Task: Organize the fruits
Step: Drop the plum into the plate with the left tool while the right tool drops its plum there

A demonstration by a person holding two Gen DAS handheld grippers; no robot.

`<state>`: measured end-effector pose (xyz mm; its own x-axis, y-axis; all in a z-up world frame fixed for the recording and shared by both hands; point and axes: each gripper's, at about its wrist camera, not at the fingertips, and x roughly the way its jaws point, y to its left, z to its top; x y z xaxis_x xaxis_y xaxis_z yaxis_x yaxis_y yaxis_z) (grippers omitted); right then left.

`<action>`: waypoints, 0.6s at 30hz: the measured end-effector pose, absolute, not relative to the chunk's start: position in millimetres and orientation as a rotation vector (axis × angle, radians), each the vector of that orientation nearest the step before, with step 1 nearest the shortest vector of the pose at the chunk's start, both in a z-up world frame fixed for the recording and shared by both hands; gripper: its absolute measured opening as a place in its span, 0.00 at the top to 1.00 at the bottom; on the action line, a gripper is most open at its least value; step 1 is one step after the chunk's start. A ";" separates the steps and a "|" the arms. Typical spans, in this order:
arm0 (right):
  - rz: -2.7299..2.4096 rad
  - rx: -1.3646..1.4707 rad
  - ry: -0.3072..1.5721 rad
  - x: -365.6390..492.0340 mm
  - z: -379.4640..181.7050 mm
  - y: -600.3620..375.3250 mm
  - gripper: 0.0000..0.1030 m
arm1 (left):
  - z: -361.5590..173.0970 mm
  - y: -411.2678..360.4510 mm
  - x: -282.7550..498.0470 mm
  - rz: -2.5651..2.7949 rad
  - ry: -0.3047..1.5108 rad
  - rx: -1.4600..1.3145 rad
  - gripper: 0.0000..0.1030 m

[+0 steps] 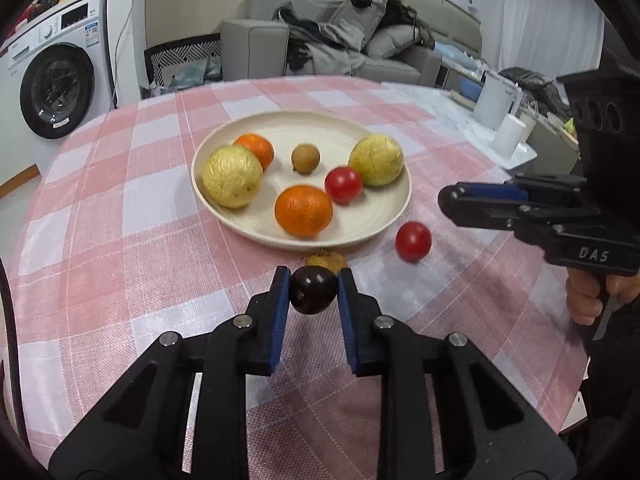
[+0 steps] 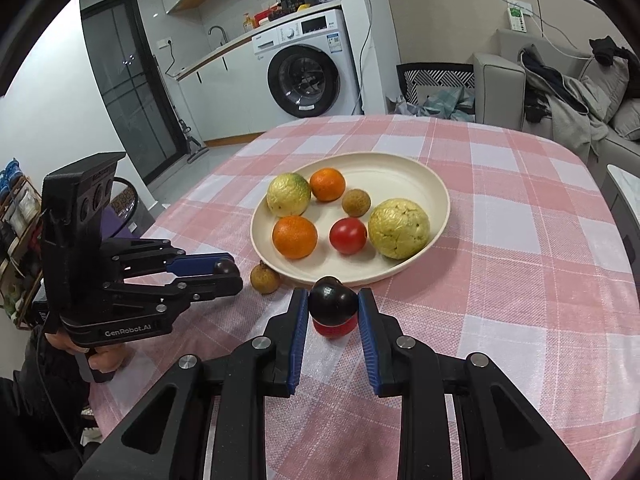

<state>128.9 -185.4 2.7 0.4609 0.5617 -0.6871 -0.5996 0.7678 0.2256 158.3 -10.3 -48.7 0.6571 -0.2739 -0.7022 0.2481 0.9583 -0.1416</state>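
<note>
A cream plate (image 1: 384, 216) (image 2: 436, 196) on the checked tablecloth holds two yellow-green fruits, two oranges, a red tomato (image 1: 343, 184) (image 2: 348, 235) and a small brown fruit. My left gripper (image 1: 313, 292) (image 2: 234, 274) is shut on a dark plum (image 1: 313, 289) (image 2: 225, 267) near the plate's front edge. My right gripper (image 2: 333, 307) (image 1: 452, 198) is shut on a second dark plum (image 2: 333, 300), above a loose red tomato (image 2: 335, 328) (image 1: 413, 241). A brown longan (image 2: 265, 277) (image 1: 326, 261) lies on the cloth by the plate.
A washing machine (image 2: 308, 72) (image 1: 56, 80) and a sofa piled with clothes (image 1: 340, 48) (image 2: 560, 92) stand beyond the table. White containers (image 1: 496, 112) sit on a side surface to the right. The person's hands hold both gripper handles.
</note>
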 end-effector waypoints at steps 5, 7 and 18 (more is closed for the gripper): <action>0.708 0.005 0.797 130.8 7.9 -191.1 0.75 | -35.9 -4.2 156.1 -0.261 0.743 -0.068 0.80; 0.707 0.024 0.796 132.0 8.6 -191.1 0.75 | -31.0 -2.7 155.7 -0.255 0.718 -0.088 0.80; 0.658 -0.013 0.776 138.0 5.2 -175.0 0.75 | -29.3 0.0 173.7 -0.187 0.678 -0.112 0.80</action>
